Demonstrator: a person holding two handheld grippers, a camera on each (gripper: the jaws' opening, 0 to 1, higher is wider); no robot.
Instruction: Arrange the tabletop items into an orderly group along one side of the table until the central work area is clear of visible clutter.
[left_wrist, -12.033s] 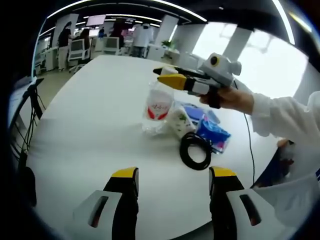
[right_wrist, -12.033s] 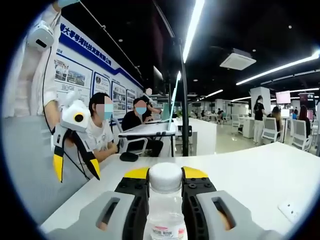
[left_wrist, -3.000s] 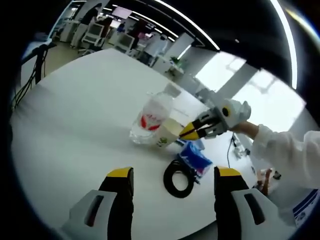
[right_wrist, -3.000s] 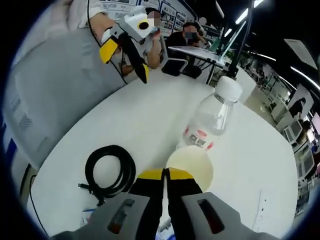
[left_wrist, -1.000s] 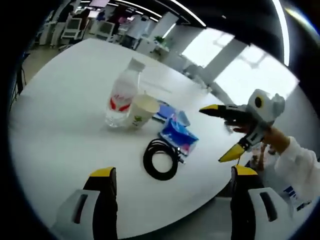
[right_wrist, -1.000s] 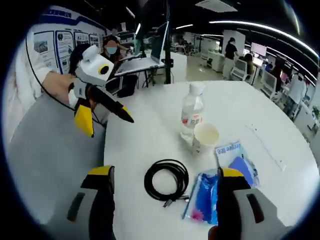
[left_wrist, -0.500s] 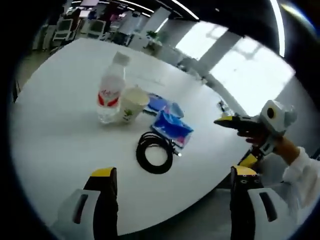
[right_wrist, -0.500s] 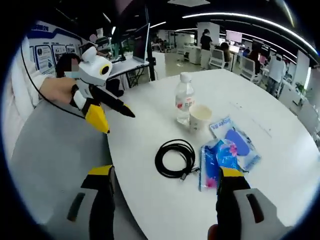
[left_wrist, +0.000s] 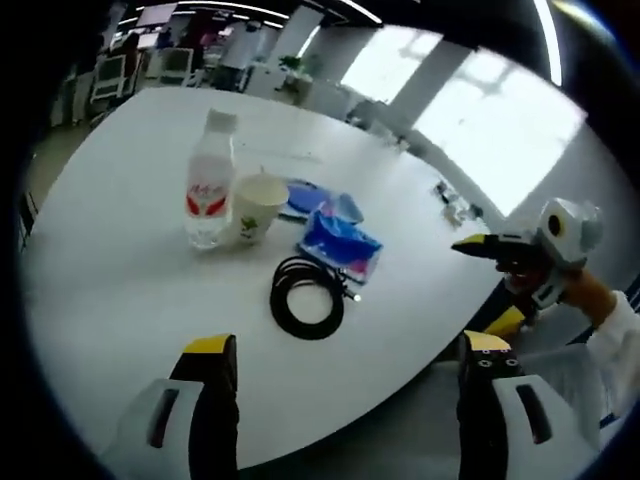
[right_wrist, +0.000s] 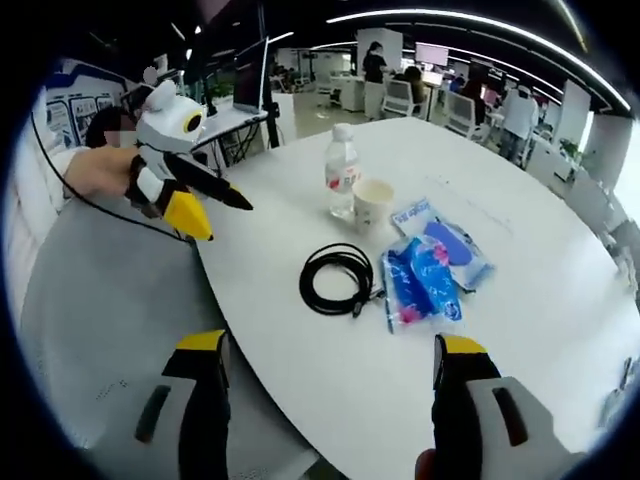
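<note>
Both claws: left claw (left_wrist: 340, 375) and right claw (right_wrist: 325, 375) are hanging spread, empty.
Group: bottle (left_wrist: 207, 190), cup (left_wrist: 253, 207), packets (left_wrist: 340, 243) are sitting together; cable (left_wrist: 307, 297) is lying just beside the packets.
Tip: nudging cable closer looks sufficient.

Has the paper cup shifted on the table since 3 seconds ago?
Cannot tell. The paper cup stands beside the water bottle as before, behind the cable coil; only the cameras have pulled back.

Upright bottle (left_wrist: 207, 180) touching paper cup (left_wrist: 256, 207); blue packets (left_wrist: 339, 243), black cable coil (left_wrist: 306, 297) beside.
</note>
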